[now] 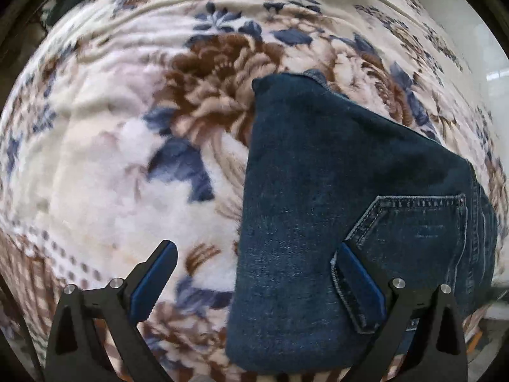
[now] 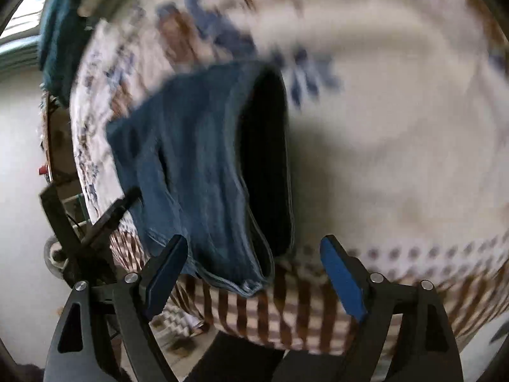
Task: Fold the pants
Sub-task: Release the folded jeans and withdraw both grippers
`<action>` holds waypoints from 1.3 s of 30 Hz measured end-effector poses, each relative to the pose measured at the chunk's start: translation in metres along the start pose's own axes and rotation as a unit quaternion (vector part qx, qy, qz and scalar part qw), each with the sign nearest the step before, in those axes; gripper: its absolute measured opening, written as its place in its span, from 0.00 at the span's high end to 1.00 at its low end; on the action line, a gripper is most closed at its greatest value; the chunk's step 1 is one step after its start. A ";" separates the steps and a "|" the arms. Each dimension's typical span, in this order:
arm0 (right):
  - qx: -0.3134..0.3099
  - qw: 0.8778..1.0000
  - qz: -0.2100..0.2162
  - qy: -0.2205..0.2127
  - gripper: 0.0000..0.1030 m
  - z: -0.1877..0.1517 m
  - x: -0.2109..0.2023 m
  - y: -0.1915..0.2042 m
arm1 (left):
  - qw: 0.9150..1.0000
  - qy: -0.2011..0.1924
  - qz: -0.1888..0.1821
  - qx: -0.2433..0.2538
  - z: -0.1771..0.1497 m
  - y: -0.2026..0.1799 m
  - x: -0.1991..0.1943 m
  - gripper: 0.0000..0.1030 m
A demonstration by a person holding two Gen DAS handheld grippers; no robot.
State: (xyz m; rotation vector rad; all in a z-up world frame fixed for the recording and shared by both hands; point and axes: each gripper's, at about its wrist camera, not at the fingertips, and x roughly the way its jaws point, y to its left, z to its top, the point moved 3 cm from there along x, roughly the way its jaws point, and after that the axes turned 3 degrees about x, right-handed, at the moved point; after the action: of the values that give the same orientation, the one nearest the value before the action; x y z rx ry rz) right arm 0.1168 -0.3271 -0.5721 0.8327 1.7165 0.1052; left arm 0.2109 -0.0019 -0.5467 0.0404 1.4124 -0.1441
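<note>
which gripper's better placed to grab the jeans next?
Likely left. The left gripper hangs open straddling the edge of the folded jeans; the right gripper is open too, but its blurred view shows only their corner.

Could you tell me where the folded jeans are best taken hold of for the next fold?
Probably the far narrow end of the jeans, at the corner nearest the brown flower. It sits slightly raised off the blanket, so the open left gripper could come from above and slide one finger under that edge.

Floral blanket-covered bed bearing folded dark denim pants.
</note>
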 end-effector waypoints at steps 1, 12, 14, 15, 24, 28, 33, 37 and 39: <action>0.010 1.000 0.005 0.005 0.45 -0.003 0.010 0.001 | 1.000 0.003 -0.004 0.001 0.000 0.001 0.002 0.00; -0.033 0.981 -0.191 0.026 0.36 0.018 -0.012 0.064 | 0.999 0.023 -0.039 0.017 -0.007 -0.004 0.000 0.00; -0.100 0.970 -0.220 -0.013 0.26 0.033 -0.033 0.120 | 0.998 0.026 -0.053 -0.001 -0.016 0.005 -0.002 0.00; -0.126 0.968 -0.214 -0.023 0.25 0.041 -0.036 0.146 | 0.998 0.026 -0.058 -0.010 -0.023 0.010 -0.001 0.00; -0.299 0.929 -0.180 0.122 0.24 0.128 0.151 0.340 | 0.995 0.033 -0.093 -0.033 -0.043 0.025 0.008 0.00; -0.396 0.833 -0.337 0.190 0.67 0.127 0.224 0.333 | 0.995 0.024 -0.092 -0.024 -0.040 0.021 0.011 0.00; -0.199 0.934 -0.238 0.179 0.84 0.168 0.197 0.317 | 0.995 0.016 -0.097 -0.024 -0.039 0.021 0.018 0.00; 0.022 0.984 -0.069 0.161 0.99 0.202 0.164 0.277 | 0.995 0.017 -0.098 -0.023 -0.042 0.021 0.019 0.00; -0.033 0.985 -0.092 0.141 0.99 0.201 0.156 0.285 | 0.995 0.020 -0.100 -0.019 -0.040 0.021 0.019 0.00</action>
State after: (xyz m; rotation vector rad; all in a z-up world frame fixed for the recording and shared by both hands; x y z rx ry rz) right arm 0.4155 -0.0952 -0.6291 0.6282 2.0369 0.1585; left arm 0.1769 0.0225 -0.5731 -0.1302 1.4578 -0.2832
